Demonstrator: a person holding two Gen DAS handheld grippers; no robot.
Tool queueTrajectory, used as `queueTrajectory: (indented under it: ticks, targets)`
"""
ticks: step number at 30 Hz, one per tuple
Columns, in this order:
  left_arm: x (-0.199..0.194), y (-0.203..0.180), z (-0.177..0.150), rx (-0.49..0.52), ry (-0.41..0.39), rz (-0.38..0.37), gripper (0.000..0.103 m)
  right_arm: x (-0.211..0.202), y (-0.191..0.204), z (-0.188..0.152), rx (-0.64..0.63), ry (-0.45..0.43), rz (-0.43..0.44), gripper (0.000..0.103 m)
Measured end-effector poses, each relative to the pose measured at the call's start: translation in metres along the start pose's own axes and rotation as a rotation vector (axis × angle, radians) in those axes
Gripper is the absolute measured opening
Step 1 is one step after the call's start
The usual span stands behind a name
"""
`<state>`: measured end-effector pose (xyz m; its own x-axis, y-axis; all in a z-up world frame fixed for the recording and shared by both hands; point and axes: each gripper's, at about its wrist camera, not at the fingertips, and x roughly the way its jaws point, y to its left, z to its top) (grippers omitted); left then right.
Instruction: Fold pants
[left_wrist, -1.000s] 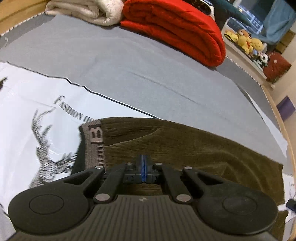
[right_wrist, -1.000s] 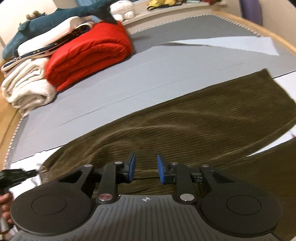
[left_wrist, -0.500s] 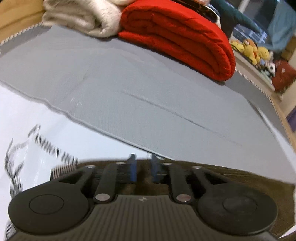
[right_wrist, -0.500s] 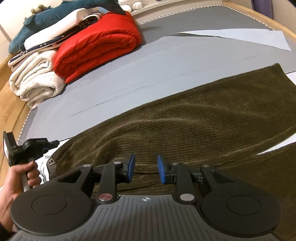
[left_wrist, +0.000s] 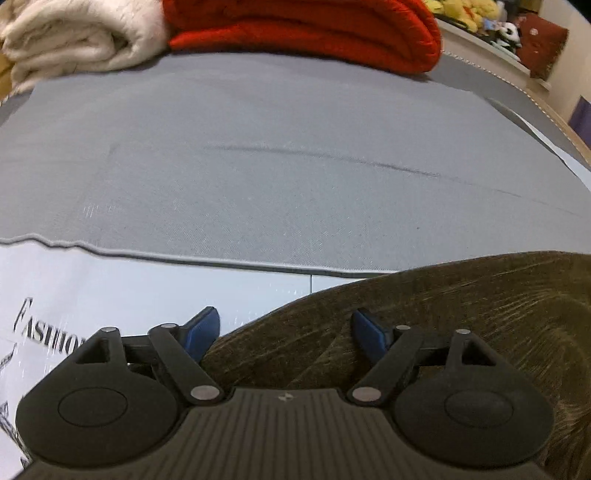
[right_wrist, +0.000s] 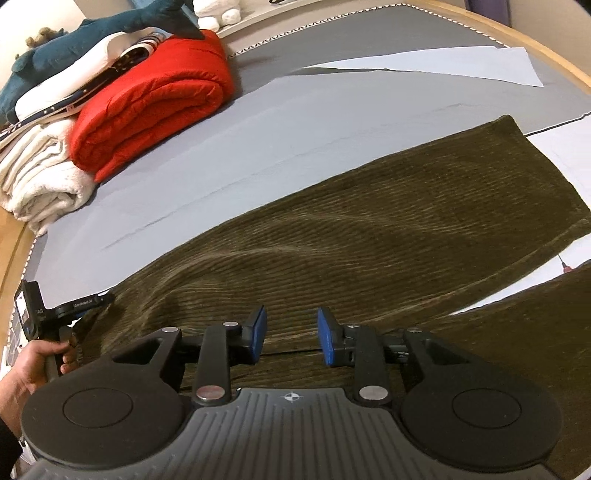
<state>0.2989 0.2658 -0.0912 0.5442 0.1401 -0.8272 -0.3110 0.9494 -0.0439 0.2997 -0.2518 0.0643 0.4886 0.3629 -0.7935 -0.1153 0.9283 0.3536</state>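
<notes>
Olive corduroy pants (right_wrist: 369, 229) lie spread flat across the bed, one leg running off to the right. My right gripper (right_wrist: 291, 334) hovers over them near the front, its jaws a little apart and opening, with nothing pinched between the blue pads. My left gripper (left_wrist: 285, 330) is low over the pants' curved edge (left_wrist: 443, 314), its jaws wide and still opening. Cloth lies under them, but the pads do not press on it. The right wrist view shows the left gripper (right_wrist: 55, 310) held by a hand (right_wrist: 33, 358) at the pants' left end.
A white printed plastic bag (left_wrist: 110, 288) lies under the pants' left end on the grey sheet (left_wrist: 295, 166). A folded red quilt (right_wrist: 155, 96) and a rolled white blanket (right_wrist: 40, 184) sit at the back left. The wooden bed rim (right_wrist: 546, 48) curves round the far side.
My left gripper went from shut to wide open, dropped lower and rolled, now at the pants' edge. My right gripper shifted slightly along the pants and its jaws widened a little.
</notes>
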Motion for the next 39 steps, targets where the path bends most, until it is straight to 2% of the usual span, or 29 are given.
queueTrajectory:
  ticks: [1,2,3,5,9,14,17,21,24,26,28,29,30,31,33,36,39]
  targets:
    - [-0.001,-0.001,0.001,0.009,-0.007,-0.032,0.053,0.001,0.0,-0.001,-0.009,0.005,-0.006,0.032]
    - [-0.002,-0.003,0.002,0.017,-0.01,-0.054,0.029,0.002,0.001,-0.002,-0.02,0.009,-0.012,0.032]
    - [-0.004,-0.007,0.004,0.036,-0.012,-0.034,0.011,0.002,0.002,-0.002,-0.03,0.01,-0.017,0.032]
    - [-0.009,-0.016,0.005,0.083,-0.005,-0.004,0.006,0.002,0.002,-0.003,-0.046,0.008,-0.034,0.032]
    - [-0.03,-0.023,0.001,0.112,-0.026,0.003,0.004,0.001,-0.008,-0.002,-0.041,0.005,-0.075,0.032]
    - [-0.083,-0.033,-0.009,0.141,-0.042,-0.013,0.003,-0.003,-0.022,-0.006,-0.008,0.005,-0.119,0.032]
    - [-0.134,-0.051,-0.038,0.209,-0.02,-0.043,0.002,-0.004,-0.03,-0.013,0.018,0.024,-0.139,0.032]
    - [-0.212,-0.075,-0.105,0.317,-0.054,-0.131,0.001,-0.006,-0.035,-0.024,0.033,0.045,-0.148,0.032]
    - [-0.241,-0.073,-0.158,0.29,-0.055,-0.204,0.002,-0.008,-0.037,-0.032,0.037,0.055,-0.154,0.032]
    - [-0.243,-0.059,-0.186,0.218,-0.038,-0.286,0.004,-0.008,-0.039,-0.038,0.038,0.066,-0.156,0.032]
    - [-0.238,-0.035,-0.203,0.069,-0.001,-0.324,0.021,-0.008,-0.04,-0.041,0.041,0.074,-0.157,0.032]
    - [-0.232,-0.019,-0.207,-0.042,0.033,-0.341,0.036,-0.009,-0.041,-0.042,0.045,0.076,-0.157,0.032]
    - [-0.226,-0.004,-0.211,-0.14,0.066,-0.369,0.045,-0.009,-0.042,-0.043,0.051,0.077,-0.159,0.033]
    - [-0.217,0.008,-0.215,-0.231,0.125,-0.398,0.045,-0.009,-0.044,-0.044,0.061,0.08,-0.161,0.033]
    - [-0.201,0.018,-0.216,-0.312,0.193,-0.41,0.045,-0.008,-0.048,-0.044,0.081,0.086,-0.16,0.033]
    - [-0.181,0.025,-0.213,-0.334,0.236,-0.371,0.048,-0.01,-0.054,-0.042,0.1,0.069,-0.15,0.033]
    - [-0.163,0.028,-0.208,-0.393,0.245,-0.336,0.053,-0.015,-0.062,-0.037,0.133,0.029,-0.141,0.034]
